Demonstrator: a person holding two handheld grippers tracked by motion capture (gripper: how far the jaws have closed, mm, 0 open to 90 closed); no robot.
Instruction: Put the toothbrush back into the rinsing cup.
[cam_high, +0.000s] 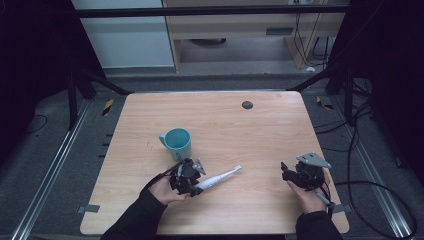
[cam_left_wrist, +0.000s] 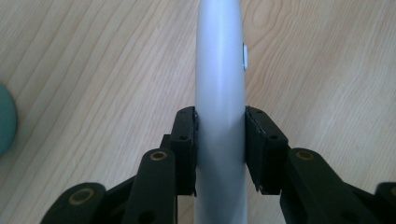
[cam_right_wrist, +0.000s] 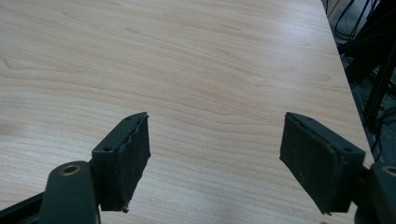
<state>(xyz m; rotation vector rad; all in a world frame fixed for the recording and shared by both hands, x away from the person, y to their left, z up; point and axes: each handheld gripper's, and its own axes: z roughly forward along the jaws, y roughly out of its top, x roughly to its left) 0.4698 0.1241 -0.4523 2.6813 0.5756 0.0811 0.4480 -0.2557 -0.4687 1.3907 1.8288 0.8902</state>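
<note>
The left gripper (cam_high: 192, 186) was closed on the thick handle of a white electric toothbrush (cam_high: 218, 178). In the left gripper view the two black pads (cam_left_wrist: 187, 149) pressed on both sides of the handle (cam_left_wrist: 220, 102), and the handle ran straight forward from the jaws, with a small button on its right side. In the high view the toothbrush pointed away from this gripper to the right and a little toward the far side of the table, and its thin brush end was the farthest part from the jaws. Whether the brush end touched the wooden table (cam_high: 260, 125) or was a little above it, I could not tell.

A teal mug (cam_high: 176, 143) stood upright on the table just beyond the left gripper, near it but not touching it. In the left gripper view, one edge of the mug (cam_left_wrist: 7, 119) appeared far to the left of the jaws.

The right gripper (cam_high: 287, 176) was well apart from the toothbrush, on the right part of the table. Its jaws stood wide, and between its pads (cam_right_wrist: 128, 158) there was only bare wood (cam_right_wrist: 210, 84). It held nothing. A small dark round spot (cam_high: 247, 105) was on the table far beyond both grippers.
</note>
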